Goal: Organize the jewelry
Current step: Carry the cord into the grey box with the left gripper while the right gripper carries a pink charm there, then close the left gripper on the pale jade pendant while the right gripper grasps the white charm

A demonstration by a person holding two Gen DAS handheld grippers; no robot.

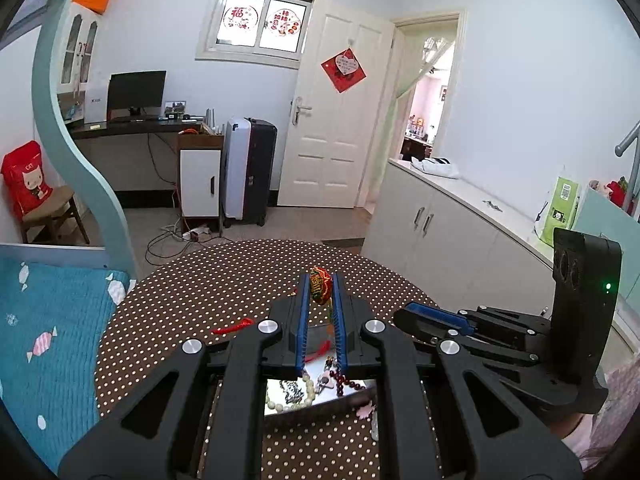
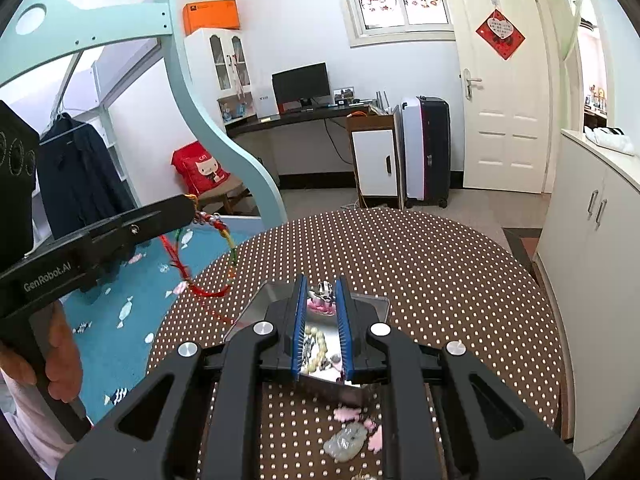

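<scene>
The left gripper [image 1: 321, 292], marked "GenRobot.AI", pinches a red-and-green charm [image 1: 321, 285] on a braided cord [image 2: 224, 236]. The right gripper [image 2: 321, 292] is pressed together, empty, over the metal tray [image 2: 276, 294] of beads at 6 o'clock on the dotted table [image 2: 440, 264].

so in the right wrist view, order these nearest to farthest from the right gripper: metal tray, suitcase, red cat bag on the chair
From the right gripper:
1. metal tray, directly under the fingertips on the table
2. red cat bag, far left, on the chair
3. suitcase, far right by the door; too close to call with the bag
</scene>
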